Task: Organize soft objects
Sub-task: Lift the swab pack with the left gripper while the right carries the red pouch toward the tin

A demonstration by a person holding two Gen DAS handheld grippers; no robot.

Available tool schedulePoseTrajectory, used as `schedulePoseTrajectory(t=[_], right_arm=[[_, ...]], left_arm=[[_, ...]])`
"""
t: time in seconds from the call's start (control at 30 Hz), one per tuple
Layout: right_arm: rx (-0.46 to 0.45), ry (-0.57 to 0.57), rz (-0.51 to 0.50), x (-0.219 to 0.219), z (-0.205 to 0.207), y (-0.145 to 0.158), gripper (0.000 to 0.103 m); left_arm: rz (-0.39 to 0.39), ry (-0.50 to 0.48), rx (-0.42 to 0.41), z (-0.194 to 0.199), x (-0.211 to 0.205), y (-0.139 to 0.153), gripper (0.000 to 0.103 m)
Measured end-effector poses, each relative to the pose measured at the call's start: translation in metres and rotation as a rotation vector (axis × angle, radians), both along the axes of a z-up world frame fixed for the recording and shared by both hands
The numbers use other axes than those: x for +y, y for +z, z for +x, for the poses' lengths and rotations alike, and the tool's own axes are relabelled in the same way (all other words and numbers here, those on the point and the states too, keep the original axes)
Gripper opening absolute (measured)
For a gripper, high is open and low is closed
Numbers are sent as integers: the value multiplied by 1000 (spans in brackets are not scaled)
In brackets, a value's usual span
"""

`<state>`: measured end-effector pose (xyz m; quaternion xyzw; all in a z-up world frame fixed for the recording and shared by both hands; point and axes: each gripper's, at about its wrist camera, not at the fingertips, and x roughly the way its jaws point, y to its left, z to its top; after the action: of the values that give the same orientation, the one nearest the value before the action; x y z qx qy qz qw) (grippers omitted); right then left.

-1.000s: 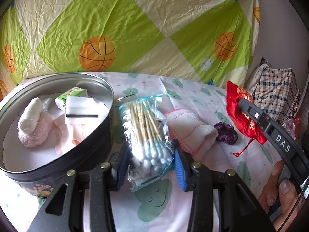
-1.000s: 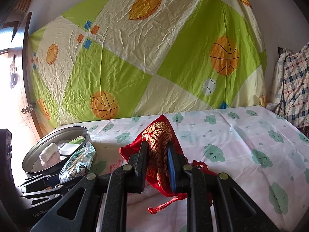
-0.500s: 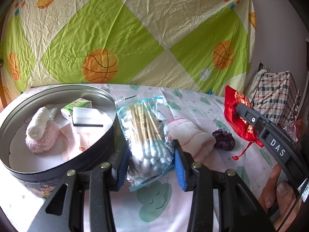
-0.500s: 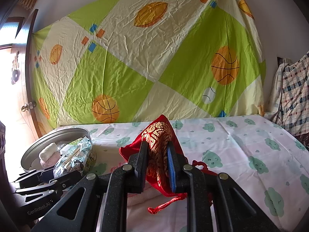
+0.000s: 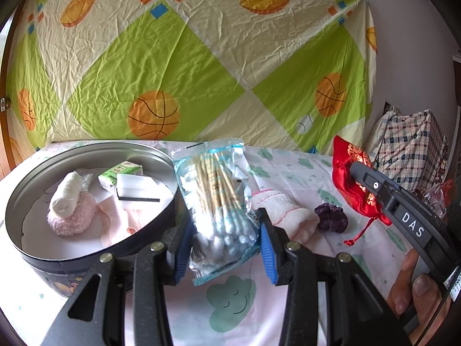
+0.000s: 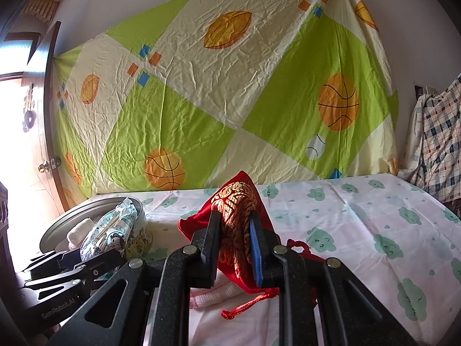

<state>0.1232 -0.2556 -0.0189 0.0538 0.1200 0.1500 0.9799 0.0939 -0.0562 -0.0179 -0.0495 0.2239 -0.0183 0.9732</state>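
Cotton swabs point(image 5: 219, 201) in a crinkly bag are pinched between the left gripper point(image 5: 224, 248) fingers, just right of the round tin point(image 5: 173, 199). A red pouch point(image 6: 236, 230) is clamped in the narrowly closed right gripper point(image 6: 233, 248) fingers – its drawstring dangles below. Slippage is likely: the slick bag is held only by its lower end and could snag on the tin's rim. "DAS" and "GenRobot.AI" are legible on the gripper bodies.
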Motion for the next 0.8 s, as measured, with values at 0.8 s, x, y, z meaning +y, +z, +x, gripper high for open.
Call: schedulePoseTrajectory(t=[0.8], right_arm=[[-74, 31, 36, -2, -19, 5, 21]], left_arm=[[22, 21, -90, -16, 1, 7, 41]])
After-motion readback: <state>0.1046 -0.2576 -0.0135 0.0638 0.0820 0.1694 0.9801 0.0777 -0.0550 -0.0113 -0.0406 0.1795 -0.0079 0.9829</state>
